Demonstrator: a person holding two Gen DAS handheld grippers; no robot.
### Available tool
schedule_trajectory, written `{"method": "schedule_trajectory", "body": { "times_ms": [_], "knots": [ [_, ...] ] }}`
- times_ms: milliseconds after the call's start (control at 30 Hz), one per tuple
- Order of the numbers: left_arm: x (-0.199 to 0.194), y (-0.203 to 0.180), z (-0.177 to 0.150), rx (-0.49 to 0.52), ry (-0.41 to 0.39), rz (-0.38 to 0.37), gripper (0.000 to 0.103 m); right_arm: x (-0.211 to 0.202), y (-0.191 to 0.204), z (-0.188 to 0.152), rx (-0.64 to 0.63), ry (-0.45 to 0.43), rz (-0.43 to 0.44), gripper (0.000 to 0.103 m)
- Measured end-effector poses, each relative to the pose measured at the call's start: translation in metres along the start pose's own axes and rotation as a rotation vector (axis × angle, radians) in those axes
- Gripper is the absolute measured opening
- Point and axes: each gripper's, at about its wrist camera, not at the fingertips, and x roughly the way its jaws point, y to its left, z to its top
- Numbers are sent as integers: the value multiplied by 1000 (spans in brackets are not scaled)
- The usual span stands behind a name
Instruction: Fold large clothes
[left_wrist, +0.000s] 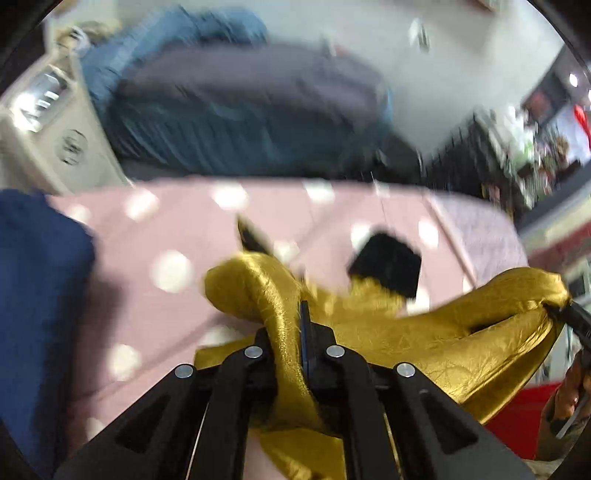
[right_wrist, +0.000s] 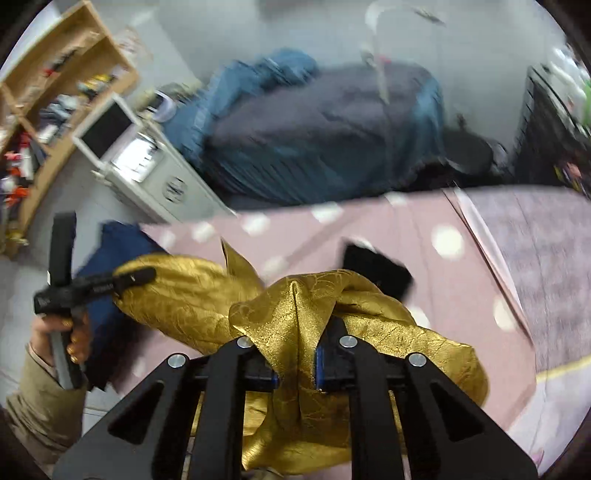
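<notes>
Pink spotted sheet (left_wrist: 173, 236) (gold garment (left_wrist: 424, 339) clamped)

Both wrist views face forward, close (sharing the gold garment (left_wrist: 424, 339)).

Wood shelf (right_wrist: 55, 92) w/ clutter, grey wall (right_wrist: 221, 29), blue-covered bed (right_wrist: 314, 140).

Both views are evenly and fairly brightly lit by soft indoor light, with no hard shadows. Motion blur smears everything beyond the gold garment (left_wrist: 406, 339): the pink dotted cover (left_wrist: 184, 229) behind it and the blue bedding (right_wrist: 314, 147) farther back are streaked and soft. The gold cloth itself shows sharp creases and a shiny glare. Fisheye bending curves the edges, and black vignette fills the corners.
</notes>
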Motion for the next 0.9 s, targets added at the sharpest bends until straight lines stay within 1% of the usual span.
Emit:
{"method": "schedule_trajectory", "body": {
  "times_ms": [67,100,133,167,200,233,267,300,367,400,433,467,500,533,567,600,633,667,700,733,767,800,833,900],
  "knots": [
    [-57,-4,5,18,-108,54,5,-34,41,20,-97,-118,42,13],
    [-77,-9,7,30,-144,63,4,-51,54,26,-137,-169,54,12],
    [-94,-14,6,46,-166,53,4,-71,65,39,-169,-235,72,12],
    [-105,-19,5,61,-178,41,4,-84,68,44,-170,-279,93,12],
    [-118,-26,2,81,-196,16,4,-97,65,51,-157,-315,112,12],
    [-127,-28,-1,99,-198,-27,5,-110,57,56,-128,-338,113,12],
    [-125,-42,-3,120,-185,-85,6,-117,47,58,-97,-344,93,12],
    [-115,-61,-7,151,-153,-160,6,-119,36,56,-64,-343,58,12],
    [-89,-95,-16,208,-84,-249,10,-117,-5,47,24,-309,-45,12],
    [-63,-121,-24,240,-12,-285,12,-111,-27,40,76,-284,-84,12],
    [-43,-138,-30,260,42,-295,14,-106,-63,26,177,-234,-137,12],
    [-13,-168,-43,310,118,-299,20,-102,-88,15,257,-190,-175,12],
    [1,-184,-50,351,149,-300,26,-100,-120,-2,351,-153,-221,12],
    [17,-201,-57,391,174,-302,42,-104,-142,-20,433,-132,-259,13],
    [32,-214,-63,411,195,-309,57,-104,-166,-40,516,-104,-295,14],
    [51,-225,-68,417,218,-305,64,-99,-189,-59,588,-61,-329,18],
    [64,-231,-70,421,233,-290,75,-95,-211,-81,663,-16,-368,20],
    [75,-232,-69,424,243,-291,83,-86,-225,-98,734,17,-402,29],
    [80,-232,-70,426,245,-286,86,-80,-235,-115,796,55,-428,42],
    [89,-230,-70,425,244,-254,89,-73,-243,-132,844,102,-450,51],
    [99,-225,-71,414,250,-212,91,-68,-242,-141,873,111,-465,62],
    [113,-213,-67,383,270,-195,91,-68,-244,-144,894,96,-481,63],
    [117,-199,-62,360,279,-184,91,-72,-241,-151,896,88,-505,64],
    [131,-172,-46,285,303,-118,91,-71,-231,-149,866,114,-553,66]
  ]
}}
